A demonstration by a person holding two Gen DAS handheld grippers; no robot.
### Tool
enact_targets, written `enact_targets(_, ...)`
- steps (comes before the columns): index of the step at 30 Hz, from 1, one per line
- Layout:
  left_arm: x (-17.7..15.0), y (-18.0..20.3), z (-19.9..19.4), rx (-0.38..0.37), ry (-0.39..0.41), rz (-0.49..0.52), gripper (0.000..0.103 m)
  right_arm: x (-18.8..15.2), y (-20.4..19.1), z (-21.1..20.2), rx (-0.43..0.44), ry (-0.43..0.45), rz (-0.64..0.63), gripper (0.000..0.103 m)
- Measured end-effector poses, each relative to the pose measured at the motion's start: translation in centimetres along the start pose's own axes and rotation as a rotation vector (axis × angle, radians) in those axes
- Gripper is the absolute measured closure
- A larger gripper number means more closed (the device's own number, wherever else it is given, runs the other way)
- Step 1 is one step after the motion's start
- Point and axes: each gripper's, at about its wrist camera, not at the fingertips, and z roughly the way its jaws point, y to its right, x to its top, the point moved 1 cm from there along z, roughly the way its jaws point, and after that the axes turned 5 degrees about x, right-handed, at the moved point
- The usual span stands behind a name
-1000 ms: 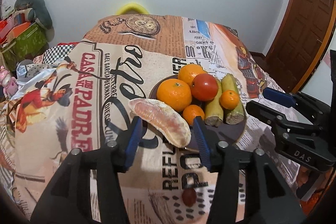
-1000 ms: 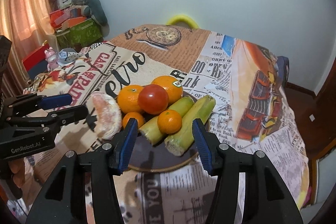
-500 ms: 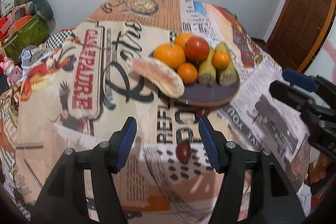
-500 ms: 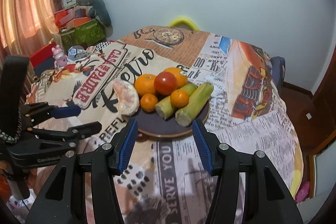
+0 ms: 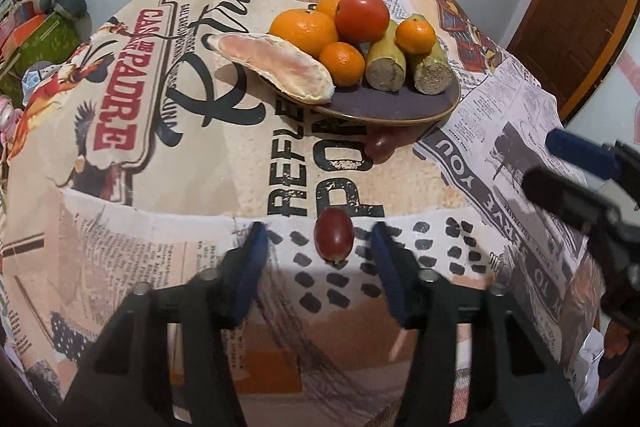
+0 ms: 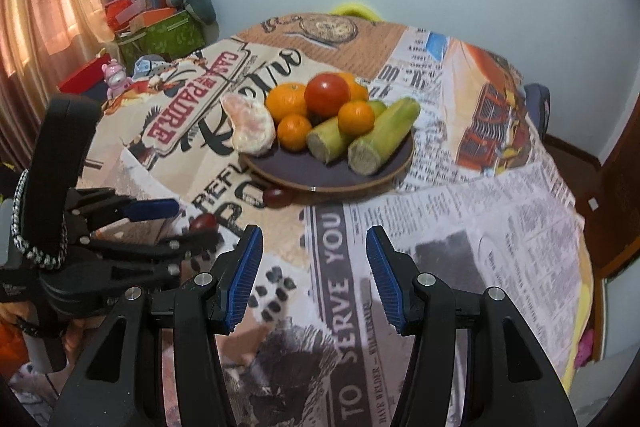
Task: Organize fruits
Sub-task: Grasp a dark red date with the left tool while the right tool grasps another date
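A dark plate [image 5: 384, 103] holds oranges [image 5: 304, 31], a tomato [image 5: 362, 15], two cut green stalks [image 5: 386, 67] and a peeled pomelo segment [image 5: 276, 63] that overhangs its left rim. One red grape [image 5: 334, 235] lies on the printed cloth near the table's front edge. My left gripper [image 5: 318, 231] straddles it, jaws closing, pads clear of it on both sides. A second grape [image 5: 380, 147] rests against the plate's front rim. In the right wrist view my right gripper [image 6: 314, 235] hovers open and empty over the cloth, in front of the plate [image 6: 332, 175].
The cloth drops over the table's round edge [image 5: 280, 347] just below the grape. Boxes and a plush cushion [image 6: 176, 7] are stacked at the far left. A wooden door [image 5: 580, 7] stands at the right. The right gripper [image 5: 548, 163] reaches in from the right.
The left gripper has pulled back from the pomelo segment and sunk over the grape near the table's edge. The right gripper has drawn back from the plate, still open.
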Motion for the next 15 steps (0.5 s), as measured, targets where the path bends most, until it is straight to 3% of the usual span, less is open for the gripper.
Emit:
enact_targets(6, 0.1, 0.5, 0.5, -0.011, 0.014, 0.044, 0.083, -0.3, -0.2, 1.3, 0.014, -0.028, 0.003, 0.053)
enact_targets(15, 0.4, -2.2, -0.7, -0.029, 0.057, -0.001, 0.086, 1.1, -1.3, 4.4, 0.046, -0.06, -0.024, 0.053)
